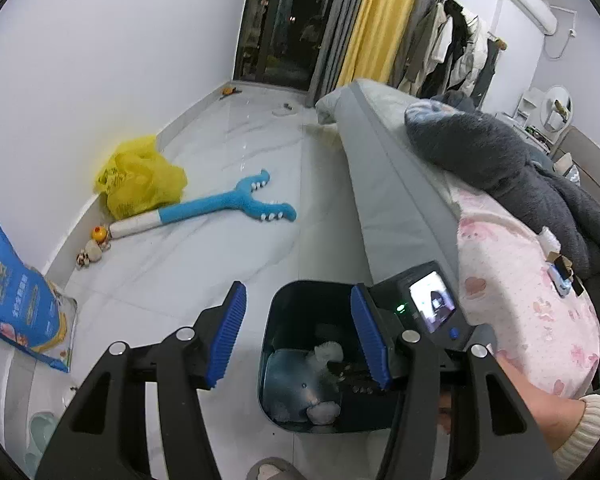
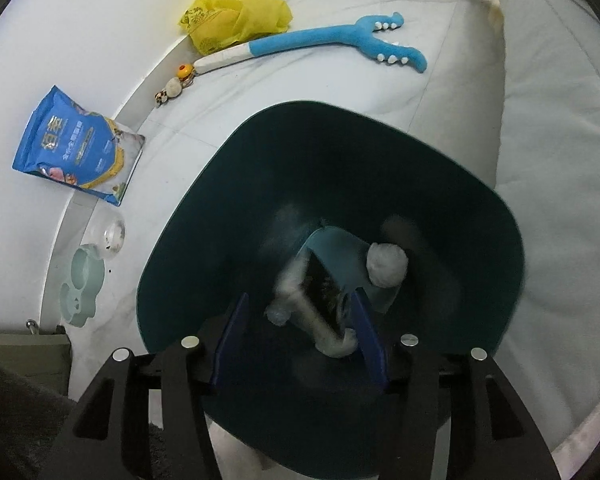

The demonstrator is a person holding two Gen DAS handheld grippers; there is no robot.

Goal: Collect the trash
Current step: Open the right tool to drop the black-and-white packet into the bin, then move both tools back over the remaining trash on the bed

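A dark teal trash bin [image 1: 274, 320] stands on the floor beside the bed. My left gripper [image 1: 298, 294] hovers above its near-left rim, open, with nothing between its blue pads. The camera body of the right gripper [image 1: 432, 304] hangs over the bin's right side, held by a hand in a cream sleeve [image 1: 540, 408]. Seen from the right wrist, my right gripper [image 2: 299, 300] points down into the bin [image 2: 340, 152], open. A blurred dark wrapper with white tissue [image 2: 320, 292] hangs loose between its pads, close to the right one. Below lie a tissue ball [image 2: 386, 266] and a pale blue packet [image 2: 336, 248].
Along the wall lie a yellow bag [image 1: 140, 176], a blue plush toy [image 1: 236, 204], a blue pet-food bag [image 1: 16, 300] and pet bowls [image 2: 84, 280]. The bed [image 1: 512, 280] with a pink sheet carries a dark blanket, a white scrap [image 1: 550, 238] and a small box [image 1: 562, 276].
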